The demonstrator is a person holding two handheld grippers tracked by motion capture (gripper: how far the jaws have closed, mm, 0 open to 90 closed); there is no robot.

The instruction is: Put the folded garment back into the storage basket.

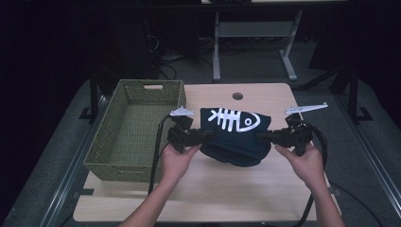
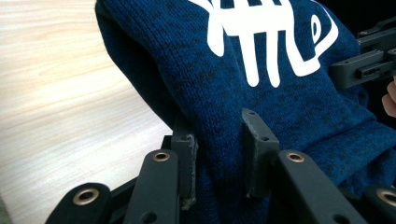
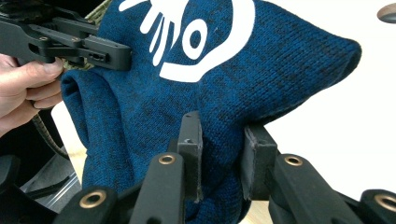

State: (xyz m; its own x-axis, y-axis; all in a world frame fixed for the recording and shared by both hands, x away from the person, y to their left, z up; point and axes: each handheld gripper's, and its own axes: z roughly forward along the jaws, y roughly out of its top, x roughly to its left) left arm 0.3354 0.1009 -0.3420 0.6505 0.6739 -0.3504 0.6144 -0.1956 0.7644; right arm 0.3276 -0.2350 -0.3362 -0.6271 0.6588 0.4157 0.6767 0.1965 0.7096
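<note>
One dark blue knit garment [image 1: 235,137], printed with a single white fish skeleton [image 1: 234,119], is held up between two grippers above the middle of the surface [image 1: 208,194]. One green woven basket [image 1: 135,132] is set at the left edge of the surface, and nothing is seen inside it; its near left corner reaches past the surface edge. One round hole [image 1: 237,96] is cut in the surface near the far edge.

The left gripper [image 1: 201,137] is clamped on the left side of the garment; in the left gripper view its jaws are pressed onto a fold of the knit [image 2: 219,154]. The right gripper [image 1: 262,137] is clamped on the right side in the same way, with a fold of cloth [image 3: 222,158] pinched between its jaws in the right gripper view. The garment is stretched level between the two, and its lower part sags in the middle, close to the wood; whether it touches cannot be told.

Bare wood is left in front of the garment, toward the person, and to the right of it. The left gripper lies just beside the right wall of the basket.
</note>
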